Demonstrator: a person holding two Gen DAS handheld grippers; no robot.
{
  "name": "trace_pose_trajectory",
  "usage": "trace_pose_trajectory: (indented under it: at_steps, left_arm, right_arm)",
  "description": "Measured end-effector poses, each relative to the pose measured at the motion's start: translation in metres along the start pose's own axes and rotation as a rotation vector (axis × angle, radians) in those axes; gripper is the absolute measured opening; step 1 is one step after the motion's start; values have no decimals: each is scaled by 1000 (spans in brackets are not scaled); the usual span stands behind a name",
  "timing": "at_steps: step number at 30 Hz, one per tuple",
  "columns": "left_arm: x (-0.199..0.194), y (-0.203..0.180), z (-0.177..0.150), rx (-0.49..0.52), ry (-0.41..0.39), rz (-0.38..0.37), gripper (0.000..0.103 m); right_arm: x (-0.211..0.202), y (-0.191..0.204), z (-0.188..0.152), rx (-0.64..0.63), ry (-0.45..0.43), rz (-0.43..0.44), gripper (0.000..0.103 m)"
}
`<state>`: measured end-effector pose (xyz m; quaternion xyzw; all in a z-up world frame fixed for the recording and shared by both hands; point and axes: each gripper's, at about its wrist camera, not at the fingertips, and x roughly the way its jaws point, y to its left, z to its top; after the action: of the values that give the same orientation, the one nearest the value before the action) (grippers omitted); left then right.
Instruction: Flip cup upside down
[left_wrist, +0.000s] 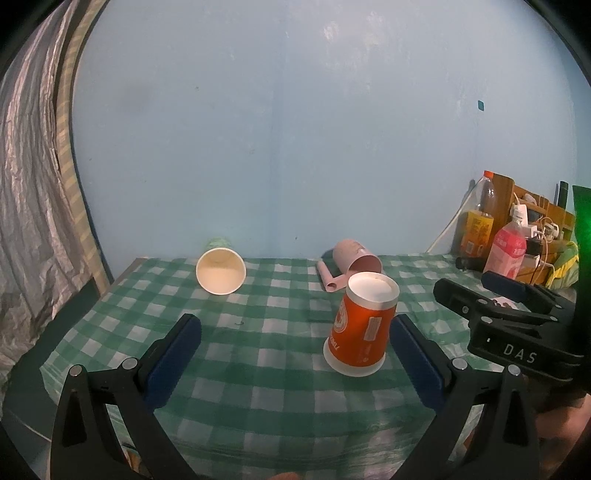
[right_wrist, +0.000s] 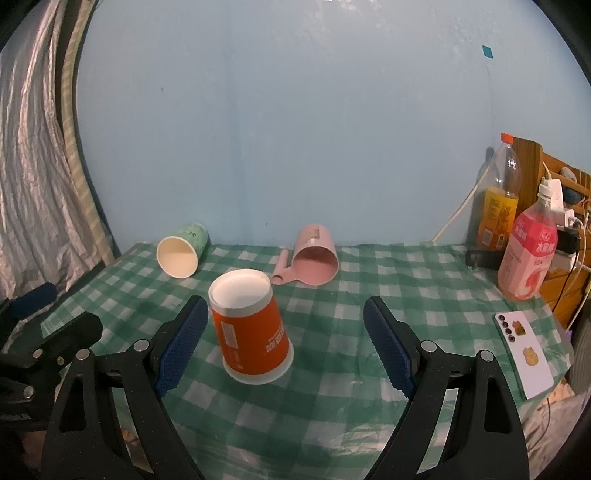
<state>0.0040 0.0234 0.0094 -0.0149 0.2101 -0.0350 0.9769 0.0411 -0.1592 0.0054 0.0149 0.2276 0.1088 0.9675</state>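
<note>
An orange paper cup (left_wrist: 361, 325) stands upside down on the green checked tablecloth (left_wrist: 258, 350), rim down and white base up. It also shows in the right wrist view (right_wrist: 251, 328). My left gripper (left_wrist: 295, 350) is open and empty, and the cup stands just inside its right finger (left_wrist: 417, 358). My right gripper (right_wrist: 284, 343) is open and empty, and the cup stands just inside its left finger (right_wrist: 181, 347). Neither finger visibly presses the cup. The right gripper shows at the right of the left wrist view (left_wrist: 495, 295).
A green paper cup (right_wrist: 181, 251) lies on its side at the back left. A pink mug (right_wrist: 314, 258) lies on its side at the back middle. Two bottles (right_wrist: 524, 258), chargers and a wooden rack stand at the right. A white phone (right_wrist: 524, 354) lies near the right edge.
</note>
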Motion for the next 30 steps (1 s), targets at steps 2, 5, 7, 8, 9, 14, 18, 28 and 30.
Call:
trace_pose_trajectory:
  at_steps: [2, 5, 7, 8, 9, 14, 18, 28, 30]
  left_arm:
    - [1, -1, 0, 3, 6, 5, 103]
    - [2, -1, 0, 6, 9, 9, 103]
    - [2, -1, -1, 9, 11, 10, 103]
    - [2, -2, -1, 10, 10, 9, 103]
    - [2, -2, -1, 13, 10, 8, 103]
    - [1, -2, -1, 18, 9, 6, 103]
    - [1, -1, -1, 13, 13, 2, 103]
    - [3, -3, -3, 14, 16, 1, 103]
    - [3, -3, -4, 14, 17, -1, 103]
  right_arm:
    - [-1, 0, 0, 2, -1, -2, 86]
    - [-1, 0, 0, -1, 0, 3, 86]
    - [-1, 0, 0, -2, 3, 6, 86]
    - [0, 0, 0, -2, 5, 6, 86]
    - [0, 0, 0, -1, 6, 6, 86]
    - [1, 1, 1, -1, 10, 9, 86]
    - [0, 1, 1, -5, 9, 9, 86]
    - [0, 5, -1, -3, 14, 14, 86]
    - [0, 6, -2, -6, 14, 16, 86]
